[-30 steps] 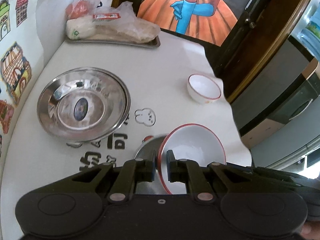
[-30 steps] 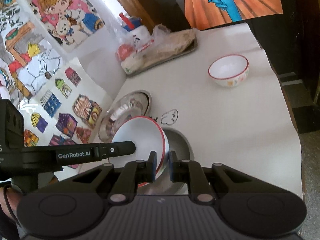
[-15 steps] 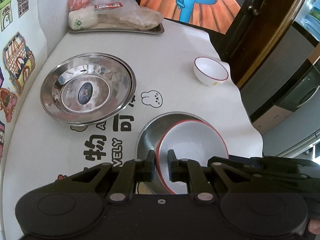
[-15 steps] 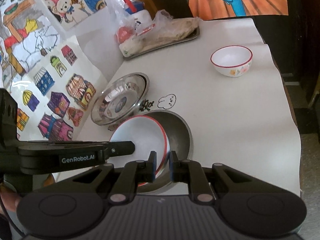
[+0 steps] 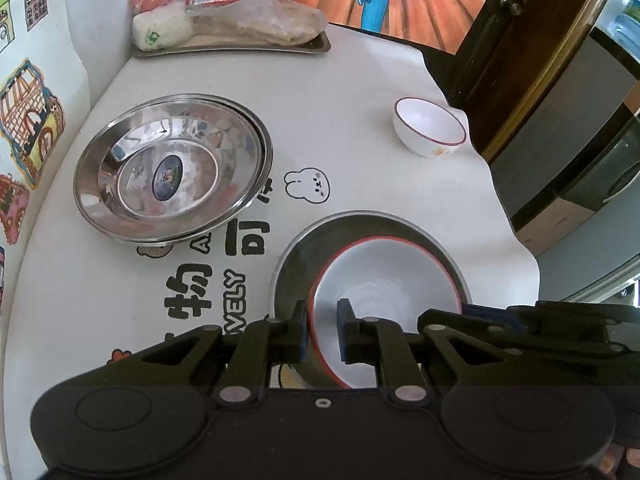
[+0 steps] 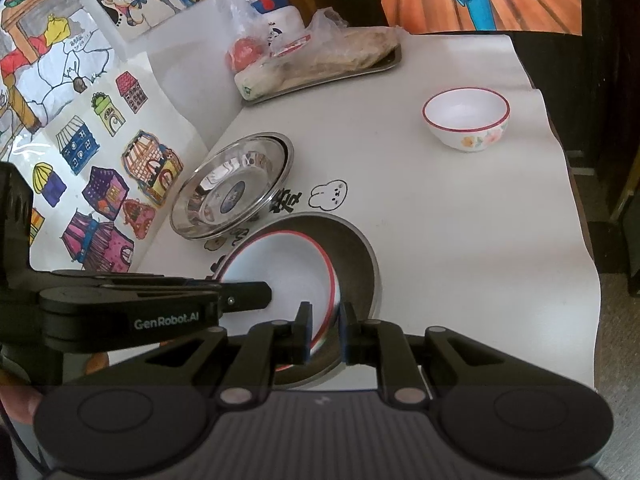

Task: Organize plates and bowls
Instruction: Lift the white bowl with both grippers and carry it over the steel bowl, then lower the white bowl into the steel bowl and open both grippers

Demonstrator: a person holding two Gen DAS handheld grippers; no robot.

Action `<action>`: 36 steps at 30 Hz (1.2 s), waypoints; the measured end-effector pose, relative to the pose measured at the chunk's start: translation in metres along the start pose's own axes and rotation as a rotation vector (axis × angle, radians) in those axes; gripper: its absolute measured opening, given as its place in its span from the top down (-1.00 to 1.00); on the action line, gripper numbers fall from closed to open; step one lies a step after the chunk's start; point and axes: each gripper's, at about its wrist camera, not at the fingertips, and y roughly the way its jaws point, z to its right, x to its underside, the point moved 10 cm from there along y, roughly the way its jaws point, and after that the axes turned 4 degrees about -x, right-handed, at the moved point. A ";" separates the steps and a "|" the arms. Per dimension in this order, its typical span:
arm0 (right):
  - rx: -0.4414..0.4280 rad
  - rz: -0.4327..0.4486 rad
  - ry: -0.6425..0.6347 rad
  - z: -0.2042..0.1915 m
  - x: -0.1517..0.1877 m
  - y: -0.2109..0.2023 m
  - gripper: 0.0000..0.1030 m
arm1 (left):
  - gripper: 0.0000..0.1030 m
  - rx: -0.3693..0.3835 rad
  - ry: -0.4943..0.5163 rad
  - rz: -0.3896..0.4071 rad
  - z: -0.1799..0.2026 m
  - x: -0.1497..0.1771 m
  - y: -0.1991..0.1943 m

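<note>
The white printed worktop [image 5: 360, 120] spreads ahead of both grippers. A white red-rimmed plate [image 5: 384, 280] lies in a grey steel dish [image 5: 292, 276]. The left gripper [image 5: 322, 332] and right gripper [image 6: 323, 330], nearly closed, each pinch the plate's near rim.

White table [image 5: 360, 92] bears steel dishes [image 5: 172, 168], small bowl [image 5: 430, 126], tray [image 5: 232, 46]

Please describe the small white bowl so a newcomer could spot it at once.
On the white table, look to the far right edge, away from the steel dishes. The small bowl stands alone there, upright and empty; unlike the plate, it is deep, with flowers painted on its side.
</note>
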 end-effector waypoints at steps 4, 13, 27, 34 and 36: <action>-0.001 0.000 0.000 0.001 -0.001 0.001 0.68 | 0.71 -0.001 0.003 0.003 0.001 0.000 0.001; -0.002 0.017 -0.024 0.002 -0.003 0.002 0.66 | 0.70 0.006 0.002 0.019 0.000 0.000 0.000; -0.003 0.029 -0.024 0.001 -0.005 0.001 0.55 | 0.68 -0.001 -0.013 0.029 -0.003 -0.002 -0.003; 0.000 0.051 -0.038 0.003 -0.009 -0.002 0.44 | 0.67 0.010 -0.039 0.036 -0.008 -0.004 -0.004; -0.005 0.066 -0.046 0.002 -0.009 -0.005 0.42 | 0.68 0.013 -0.043 0.040 -0.009 -0.004 -0.004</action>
